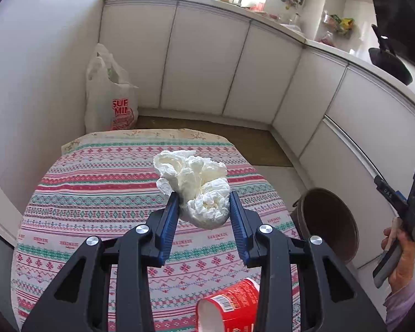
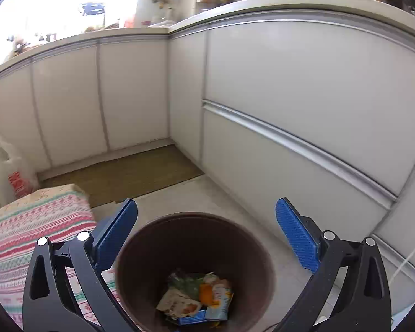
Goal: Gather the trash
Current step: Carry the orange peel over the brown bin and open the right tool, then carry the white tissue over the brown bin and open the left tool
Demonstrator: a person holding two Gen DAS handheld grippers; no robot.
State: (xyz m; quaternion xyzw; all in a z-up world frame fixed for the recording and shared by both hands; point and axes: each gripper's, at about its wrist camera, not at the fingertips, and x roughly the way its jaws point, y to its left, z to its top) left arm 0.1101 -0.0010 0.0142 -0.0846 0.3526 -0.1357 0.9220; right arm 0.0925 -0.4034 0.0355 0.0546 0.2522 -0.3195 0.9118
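Bin: the brown round bin [image 2: 196,265] stands on the floor, just right of the surface [image 1: 102,193]. Its open top faces up.
In the bin: trash [image 2: 196,298] lies at the bottom: crumpled wrappers, something orange and a blue packet. What each piece is, I cannot tell.
Left hand-held gripper: the left hand-held gripper [image 1: 203,197] is clamped on a white crumpled paper wad [image 1: 196,185], with a blue finger [image 1: 170,215] on each side of it.
Paper wad: it is held up above the striped cloth on the surface. It is longer from far-left to near-right, and its far end puffs out past the fingertips.
Right hand-held gripper: the right hand-held gripper [image 2: 206,213] hangs over the bin with its blue fingers [image 2: 296,238] wide apart and nothing between them.
Red cup: a red cup [image 1: 229,307] lies on its side at the near edge of the surface. Its open mouth points near-left. The picture's edge cuts it off.
Plastic bag: a white bag [image 1: 110,96] with red letters stands on the floor past the far side of the surface. What is inside is hard to see.
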